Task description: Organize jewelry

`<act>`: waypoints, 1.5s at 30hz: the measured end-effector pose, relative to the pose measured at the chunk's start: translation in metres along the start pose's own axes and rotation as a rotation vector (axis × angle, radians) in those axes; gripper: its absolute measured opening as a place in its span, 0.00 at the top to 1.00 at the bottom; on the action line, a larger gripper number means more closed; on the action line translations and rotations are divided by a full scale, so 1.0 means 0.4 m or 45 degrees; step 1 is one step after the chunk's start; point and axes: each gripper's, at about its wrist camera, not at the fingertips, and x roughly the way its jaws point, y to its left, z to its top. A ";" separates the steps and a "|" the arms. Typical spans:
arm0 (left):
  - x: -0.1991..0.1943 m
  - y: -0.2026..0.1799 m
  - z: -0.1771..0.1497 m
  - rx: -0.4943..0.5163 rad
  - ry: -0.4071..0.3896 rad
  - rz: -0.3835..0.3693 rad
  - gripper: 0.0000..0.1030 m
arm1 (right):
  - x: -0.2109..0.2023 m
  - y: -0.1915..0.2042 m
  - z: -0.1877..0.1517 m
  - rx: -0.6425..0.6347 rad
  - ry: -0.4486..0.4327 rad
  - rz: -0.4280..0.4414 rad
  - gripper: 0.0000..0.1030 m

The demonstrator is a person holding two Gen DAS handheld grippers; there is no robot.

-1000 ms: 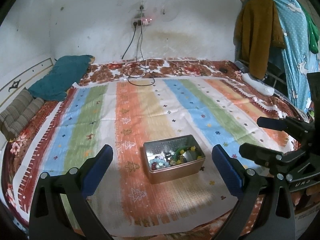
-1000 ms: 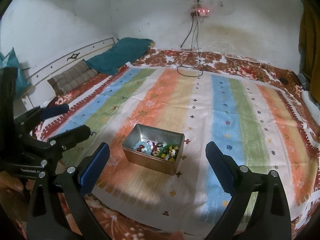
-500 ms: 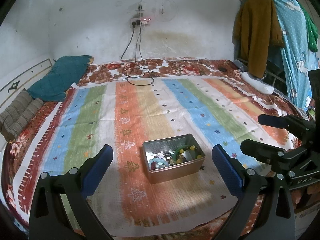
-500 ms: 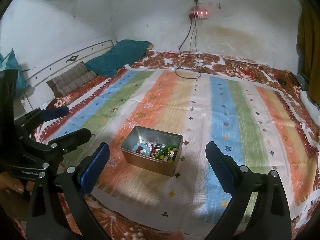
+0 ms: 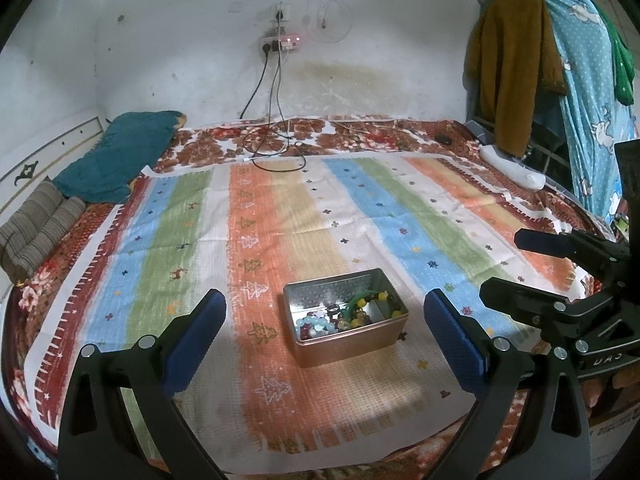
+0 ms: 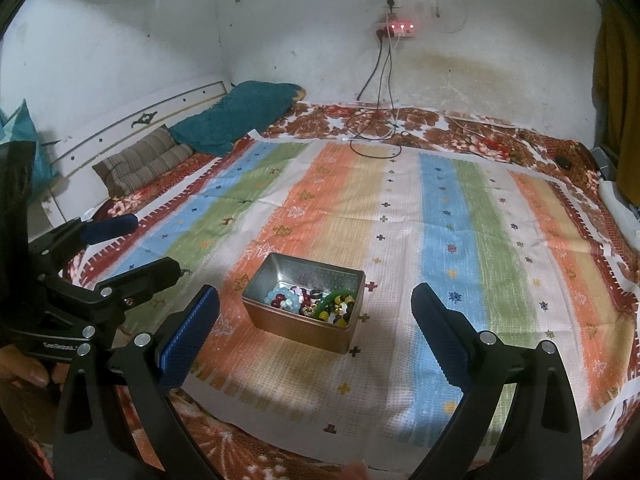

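Note:
A copper-coloured metal tin (image 5: pixel 352 344) (image 6: pixel 296 326) sits on the striped bedspread (image 5: pixel 280 220) (image 6: pixel 460 240) near its front edge. Inside lie bead bracelets, rings and a green bangle (image 5: pixel 354 305) (image 6: pixel 326 302). My left gripper (image 5: pixel 325 336) stands open, its blue pads either side of the tin and nearer than it, holding nothing. My right gripper (image 6: pixel 315 334) is open too and empty, hovering in front of the tin. Each gripper shows in the other's view: the right one (image 5: pixel 532 272) at the right edge, the left one (image 6: pixel 132 248) at the left edge, held by a hand (image 6: pixel 24 372).
A teal pillow (image 5: pixel 116 152) and a striped cushion (image 5: pixel 36 232) lie at the bed's far left by the headboard. Charger cables (image 5: pixel 276 148) trail from a wall socket onto the bed's far side. Clothes (image 5: pixel 516 72) hang at the right.
Both grippers have drawn slightly back and tilted, so the tin sits a touch farther away in both views. The jaws stay open and the tin has not moved.

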 end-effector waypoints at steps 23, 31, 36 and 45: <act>-0.002 0.004 0.005 -0.015 -0.008 -0.006 0.06 | -0.001 -0.009 0.002 0.008 -0.001 0.004 0.05; 0.004 0.001 0.004 -0.015 0.000 -0.013 0.06 | -0.002 -0.010 0.003 0.021 -0.004 0.011 0.05; 0.005 0.000 0.003 -0.017 -0.001 -0.015 0.05 | 0.000 0.000 0.002 0.011 0.000 0.004 0.05; 0.005 -0.002 -0.003 -0.020 0.008 -0.014 0.05 | 0.002 0.000 0.003 0.023 0.004 0.014 0.05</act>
